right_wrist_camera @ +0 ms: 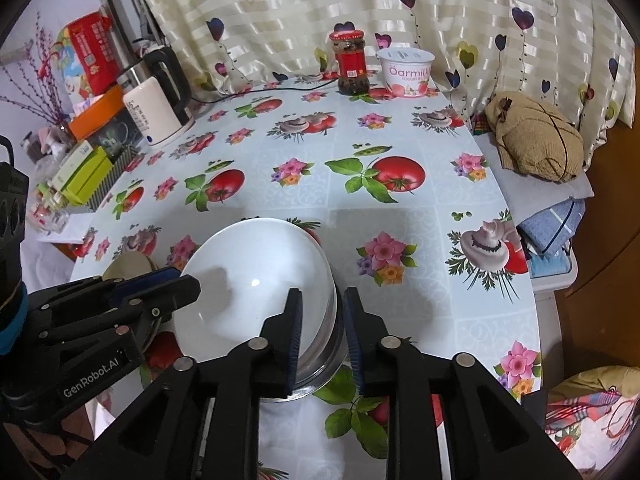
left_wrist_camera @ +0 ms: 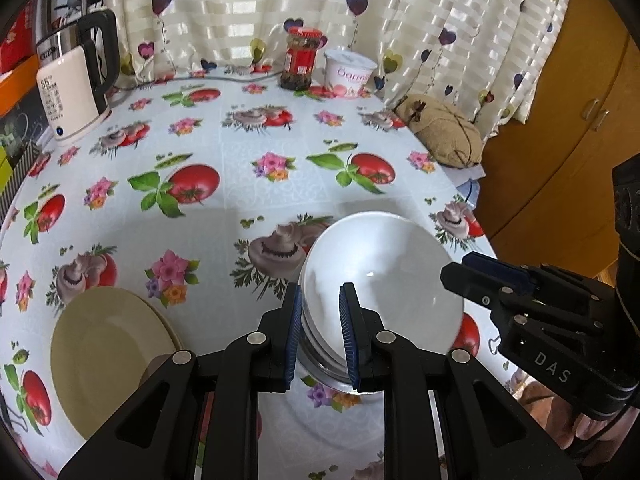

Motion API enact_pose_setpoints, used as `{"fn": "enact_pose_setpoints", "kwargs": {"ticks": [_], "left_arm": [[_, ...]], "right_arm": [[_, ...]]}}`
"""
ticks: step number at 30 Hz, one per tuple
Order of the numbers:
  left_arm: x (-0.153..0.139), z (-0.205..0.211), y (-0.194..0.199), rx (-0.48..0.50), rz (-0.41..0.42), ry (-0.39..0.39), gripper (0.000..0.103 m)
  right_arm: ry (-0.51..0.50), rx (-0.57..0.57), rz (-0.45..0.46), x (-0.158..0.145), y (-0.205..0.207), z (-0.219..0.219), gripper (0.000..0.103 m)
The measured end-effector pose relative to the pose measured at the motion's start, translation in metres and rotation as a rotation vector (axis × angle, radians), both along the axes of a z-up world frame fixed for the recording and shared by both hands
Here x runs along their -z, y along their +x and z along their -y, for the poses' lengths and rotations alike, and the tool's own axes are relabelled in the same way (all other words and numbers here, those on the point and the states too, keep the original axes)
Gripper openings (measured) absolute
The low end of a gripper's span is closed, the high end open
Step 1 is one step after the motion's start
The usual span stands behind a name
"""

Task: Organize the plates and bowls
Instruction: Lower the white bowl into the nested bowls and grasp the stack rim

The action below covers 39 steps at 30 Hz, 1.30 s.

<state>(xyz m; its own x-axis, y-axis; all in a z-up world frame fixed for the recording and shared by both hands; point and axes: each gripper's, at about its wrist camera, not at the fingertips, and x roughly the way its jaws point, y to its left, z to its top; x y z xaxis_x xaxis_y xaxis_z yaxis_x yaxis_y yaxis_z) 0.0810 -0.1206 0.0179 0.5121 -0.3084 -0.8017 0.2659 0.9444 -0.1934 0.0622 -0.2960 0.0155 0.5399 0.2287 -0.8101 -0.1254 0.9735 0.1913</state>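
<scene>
A round table under a cloth printed with tomatoes, mushrooms and flowers fills both wrist views, backed by a cream striped curtain dotted with hearts. A wooden cabinet stands to the right. Boxes and packets crowd the shelf left of the table.

Near the front edge sits a white bowl, nested in a steel bowl whose rim shows below it. Both are empty. A cream plate, also empty, lies on the cloth to the bowls' left, apart from them.

At the back left stands a white kettle with a black handle. By the curtain a red-lidded jar holds a dark preserve, and just beside it is a sealed yogurt tub. A tan cloth bundle rests at the table's right edge.

The left tongs straddle the near-left rim of the stacked bowls, the jaws a narrow gap apart; whether the pads press on the rim cannot be told. The right tongs straddle the opposite rim, their jaws slightly parted, the right pad standing clear of the steel wall.
</scene>
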Motion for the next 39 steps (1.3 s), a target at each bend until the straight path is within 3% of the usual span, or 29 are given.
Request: {"fn": "enact_pose_setpoints", "kwargs": {"ticks": [23,35,39], "left_arm": [[-0.020,-0.014,-0.026,-0.019,0.087,-0.013,0.020],[-0.012,-0.035,-0.031,-0.031,0.066,-0.100,0.020],[-0.003,-0.048,-0.025,-0.066,0.041,-0.121,0.020]], "right_arm": [[0.033,-0.044,0.082,-0.029,-0.029,-0.006,0.028],[0.054,-0.044,0.094,-0.031,-0.041,0.001,0.028],[0.064,-0.012,0.086,-0.024,-0.041,0.015,0.036]]}}
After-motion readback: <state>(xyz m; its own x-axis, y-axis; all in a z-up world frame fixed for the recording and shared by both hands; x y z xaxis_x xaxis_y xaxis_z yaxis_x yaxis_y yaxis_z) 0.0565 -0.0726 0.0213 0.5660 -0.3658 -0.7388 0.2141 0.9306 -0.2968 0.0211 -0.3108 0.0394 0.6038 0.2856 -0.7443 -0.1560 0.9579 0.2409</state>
